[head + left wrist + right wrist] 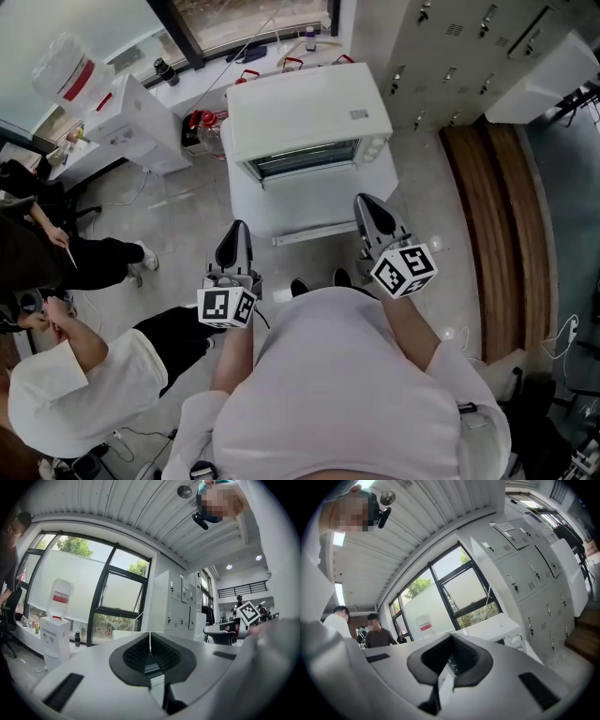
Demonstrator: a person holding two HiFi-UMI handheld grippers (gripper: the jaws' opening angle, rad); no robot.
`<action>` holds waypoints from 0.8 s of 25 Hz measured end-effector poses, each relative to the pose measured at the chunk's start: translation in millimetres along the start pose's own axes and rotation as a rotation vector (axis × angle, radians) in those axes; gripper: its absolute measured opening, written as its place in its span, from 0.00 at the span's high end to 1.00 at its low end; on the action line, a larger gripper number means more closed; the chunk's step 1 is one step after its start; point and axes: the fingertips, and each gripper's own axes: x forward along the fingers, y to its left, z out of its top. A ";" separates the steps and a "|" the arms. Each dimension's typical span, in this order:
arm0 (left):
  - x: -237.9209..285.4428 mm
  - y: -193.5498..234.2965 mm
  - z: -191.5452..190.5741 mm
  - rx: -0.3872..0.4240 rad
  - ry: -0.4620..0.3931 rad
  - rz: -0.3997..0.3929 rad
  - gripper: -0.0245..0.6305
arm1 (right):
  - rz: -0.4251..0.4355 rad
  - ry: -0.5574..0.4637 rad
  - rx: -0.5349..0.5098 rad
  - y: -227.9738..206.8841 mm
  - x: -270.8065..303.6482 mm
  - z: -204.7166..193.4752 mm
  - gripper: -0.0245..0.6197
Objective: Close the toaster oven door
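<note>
Ahead of the person, on the white bench (pixel 236 187), the toaster oven (pixel 309 112) stands with its door (pixel 314 202) dropped flat. The door looks rigid, hinged and probably light, so lifting under the handle (pixel 314 233) should swing it up. The left gripper (pixel 235 234) and right gripper (pixel 370 211) flank the door, jaws pressed together and empty, with open floor on either side.

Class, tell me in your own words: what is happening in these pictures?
A person in a white top faces a white toaster oven, whose door hangs folded down, open. The left hand-held gripper and right hand-held gripper are both shut and empty, held level before the door. Neither visibly touches it yet.
</note>
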 end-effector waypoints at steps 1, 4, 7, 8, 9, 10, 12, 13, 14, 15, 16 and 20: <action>0.6 -1.6 -0.1 0.000 0.001 -0.004 0.93 | 0.000 0.002 0.044 -4.4 -0.9 -2.1 0.95; 0.9 -6.1 -0.6 -0.003 0.007 -0.012 0.93 | 0.013 0.007 0.236 -17.9 -3.2 -12.6 0.95; 1.0 -10.5 -0.9 -0.001 0.010 -0.014 0.93 | 0.072 0.004 0.488 -30.9 -3.6 -25.4 0.95; 1.3 -12.0 -1.1 0.000 0.014 -0.013 0.93 | 0.098 -0.003 0.560 -34.7 -3.6 -28.6 0.95; 1.5 -13.1 -1.6 0.001 0.020 -0.012 0.93 | 0.120 -0.008 0.621 -38.0 -4.1 -32.5 0.95; 1.5 -14.1 -2.2 0.003 0.024 -0.012 0.93 | 0.134 -0.009 0.667 -40.8 -5.0 -37.4 0.95; 1.4 -16.1 -3.1 0.008 0.027 -0.016 0.93 | 0.140 -0.007 0.724 -46.7 -7.9 -48.3 0.95; 1.4 -17.2 -3.0 0.011 0.029 -0.017 0.93 | 0.135 -0.007 0.751 -50.4 -9.7 -53.6 0.95; 1.3 -18.3 -2.6 0.013 0.031 -0.018 0.93 | 0.130 -0.011 0.783 -54.4 -11.5 -58.8 0.95; 1.4 -19.2 -2.1 0.015 0.033 -0.018 0.93 | 0.126 -0.016 0.819 -58.0 -12.9 -63.8 0.95; 1.5 -19.9 -2.1 0.015 0.035 -0.017 0.93 | 0.126 -0.021 0.852 -60.9 -13.7 -68.6 0.95; 2.1 -23.6 -3.0 0.016 0.045 -0.017 0.93 | 0.133 -0.028 0.952 -70.8 -16.7 -89.3 0.94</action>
